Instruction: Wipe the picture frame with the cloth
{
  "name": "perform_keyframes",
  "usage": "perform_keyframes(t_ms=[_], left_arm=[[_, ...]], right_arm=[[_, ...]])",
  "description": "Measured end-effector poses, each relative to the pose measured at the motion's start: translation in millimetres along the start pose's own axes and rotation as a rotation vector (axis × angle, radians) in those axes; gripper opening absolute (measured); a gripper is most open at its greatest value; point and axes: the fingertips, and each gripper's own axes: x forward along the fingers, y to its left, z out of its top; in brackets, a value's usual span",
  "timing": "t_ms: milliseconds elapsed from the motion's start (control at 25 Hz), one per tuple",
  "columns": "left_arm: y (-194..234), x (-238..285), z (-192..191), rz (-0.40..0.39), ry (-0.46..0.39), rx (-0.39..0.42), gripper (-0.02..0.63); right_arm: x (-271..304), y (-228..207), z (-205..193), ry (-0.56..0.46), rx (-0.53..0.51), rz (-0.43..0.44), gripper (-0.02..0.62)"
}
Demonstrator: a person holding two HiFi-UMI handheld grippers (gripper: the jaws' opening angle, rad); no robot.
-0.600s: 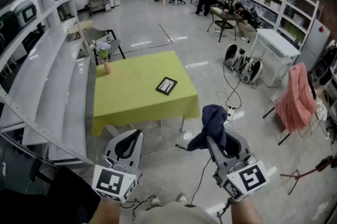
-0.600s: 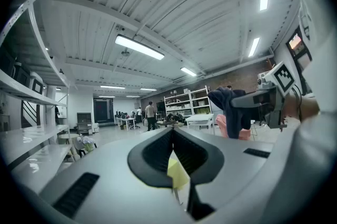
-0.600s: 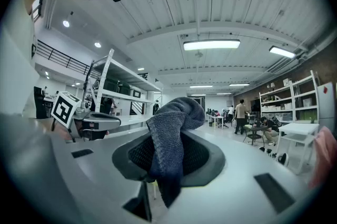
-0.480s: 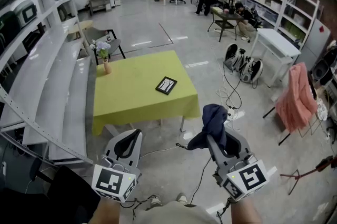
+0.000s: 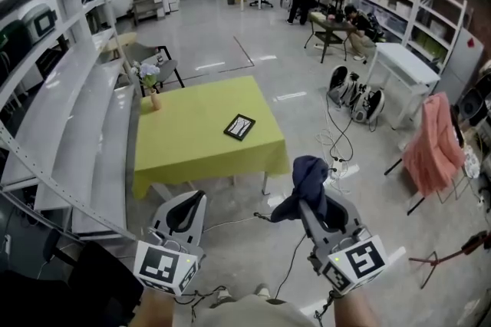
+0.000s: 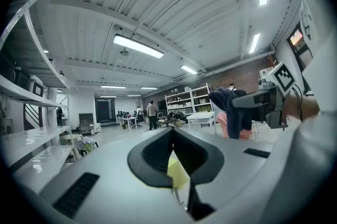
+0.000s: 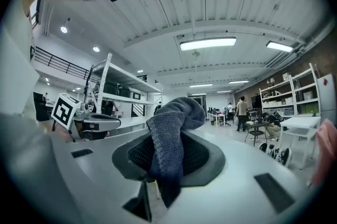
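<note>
Right claw (image 5: 313,204) pinching dark blue knitted cloth (image 5: 308,175). Left claw (image 5: 186,209) pressed together, empty. Small black rectangular picture frame (image 5: 239,127) flat on yellow-covered worktop (image 5: 184,145), well apart from both.

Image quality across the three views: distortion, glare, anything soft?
Head view: barrel distortion bows the shelving; bright reflections streak the glossy floor; the picture frame is small but sharp. Left gripper view: heavy fisheye, black vignette in the corners. Right gripper view: same fisheye; the knit of the cloth reads crisp, the ceiling light is blown out.
</note>
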Motion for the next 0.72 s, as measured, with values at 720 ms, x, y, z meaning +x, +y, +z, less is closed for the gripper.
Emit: perform_keyframes(t_ms=[720], left_arm=[[-40.6,27.4,-9.5,0.054,0.028,0.025,0.008]], right_arm=[[-11.5,-47.7,-31.3,0.028,0.021,0.070,0.109]])
